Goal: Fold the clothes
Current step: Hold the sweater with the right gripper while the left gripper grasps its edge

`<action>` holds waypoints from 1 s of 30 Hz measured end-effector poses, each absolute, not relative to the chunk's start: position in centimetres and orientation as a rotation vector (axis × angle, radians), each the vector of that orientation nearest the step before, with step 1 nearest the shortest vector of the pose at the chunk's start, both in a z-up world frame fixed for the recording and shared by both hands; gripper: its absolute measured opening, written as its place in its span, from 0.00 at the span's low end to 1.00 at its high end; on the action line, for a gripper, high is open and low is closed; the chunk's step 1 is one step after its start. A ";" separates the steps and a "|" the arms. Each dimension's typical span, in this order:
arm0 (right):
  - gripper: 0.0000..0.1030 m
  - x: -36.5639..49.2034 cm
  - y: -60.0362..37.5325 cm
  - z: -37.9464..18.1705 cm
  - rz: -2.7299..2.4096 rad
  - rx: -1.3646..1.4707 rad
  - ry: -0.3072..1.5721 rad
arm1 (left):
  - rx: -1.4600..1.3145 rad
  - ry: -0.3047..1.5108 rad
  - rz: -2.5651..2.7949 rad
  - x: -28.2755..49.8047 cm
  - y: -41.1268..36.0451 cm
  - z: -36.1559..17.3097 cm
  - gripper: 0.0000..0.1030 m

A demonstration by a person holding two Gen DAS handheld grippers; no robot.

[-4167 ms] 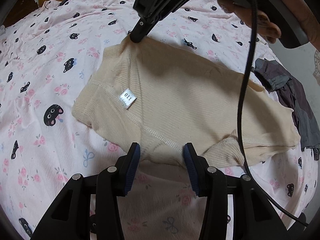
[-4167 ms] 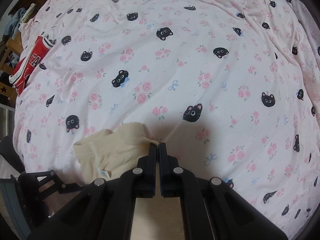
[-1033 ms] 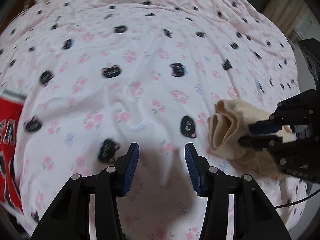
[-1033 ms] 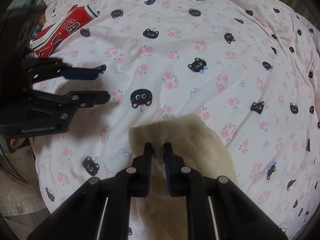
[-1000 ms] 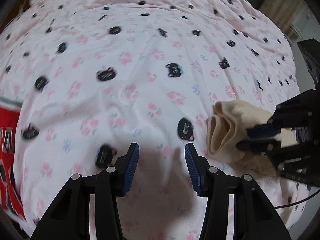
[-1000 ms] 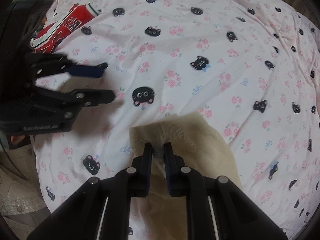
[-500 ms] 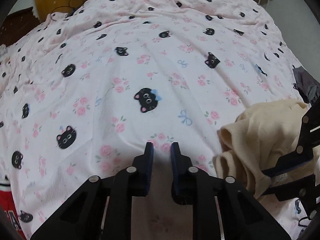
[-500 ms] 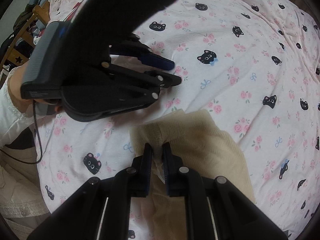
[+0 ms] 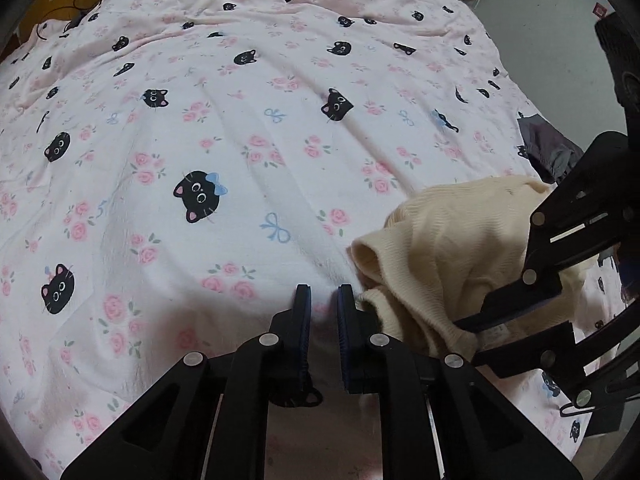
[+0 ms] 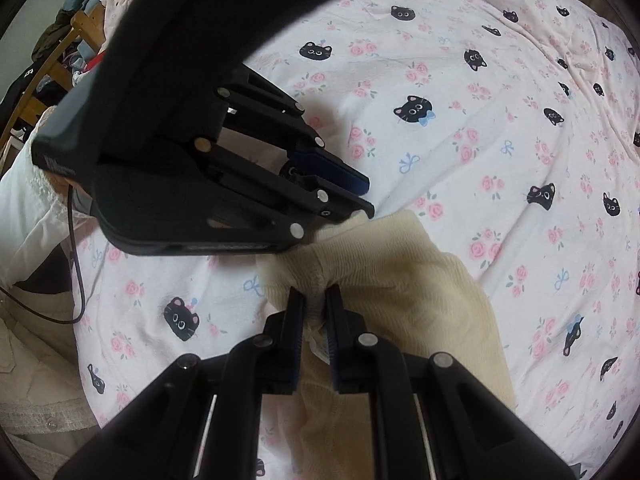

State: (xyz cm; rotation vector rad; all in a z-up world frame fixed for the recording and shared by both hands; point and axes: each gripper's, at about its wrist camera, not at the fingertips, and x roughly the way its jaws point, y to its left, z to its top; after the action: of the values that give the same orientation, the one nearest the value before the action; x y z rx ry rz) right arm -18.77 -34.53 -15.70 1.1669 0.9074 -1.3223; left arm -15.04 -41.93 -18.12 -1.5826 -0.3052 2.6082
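Note:
A cream ribbed knit garment lies bunched on the pink cat-print bedsheet; it also shows in the right wrist view. My right gripper is shut on a fold of the garment; it shows at the right of the left wrist view. My left gripper has its jaws nearly closed with a narrow gap and nothing between them, its right finger touching the garment's left edge. It shows in the right wrist view just above the garment.
A dark grey garment lies at the bed's right edge. A wooden chair piled with clothes stands at the far left. The person's white sleeve and a cable are at the left.
My left gripper narrowed from wide open to nearly closed and moved right, up to the garment's edge. My right gripper kept its hold on the garment.

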 end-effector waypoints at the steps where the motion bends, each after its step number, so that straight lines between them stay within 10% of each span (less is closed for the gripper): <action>1: 0.11 -18.8 -34.5 -15.7 -1.322 1.168 0.906 | -1.582 -0.302 2.602 -15.0 -41.9 -18.2 0.10; 7: 0.11 -18.8 -34.2 -15.7 -1.323 1.167 0.902 | -1.544 -0.323 2.534 -14.4 -41.9 -17.5 0.16; 12: 0.11 -19.7 -34.2 -15.7 -1.317 1.169 0.904 | -1.498 -0.319 2.539 -13.5 -42.4 -16.2 0.51; 26: 0.11 -20.8 -33.9 -15.7 -1.317 1.176 0.900 | -1.454 -0.464 2.417 -13.3 -43.1 -16.8 0.51; 30: 0.11 -21.2 -33.9 -15.7 -1.317 1.178 0.904 | -1.492 -0.519 2.357 -14.0 -42.7 -18.1 0.25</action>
State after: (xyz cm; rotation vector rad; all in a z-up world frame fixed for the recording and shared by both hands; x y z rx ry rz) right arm -21.23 -33.92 -15.74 1.1782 0.9041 -1.3171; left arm -14.00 -42.72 -18.14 -1.4921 -0.5186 2.3569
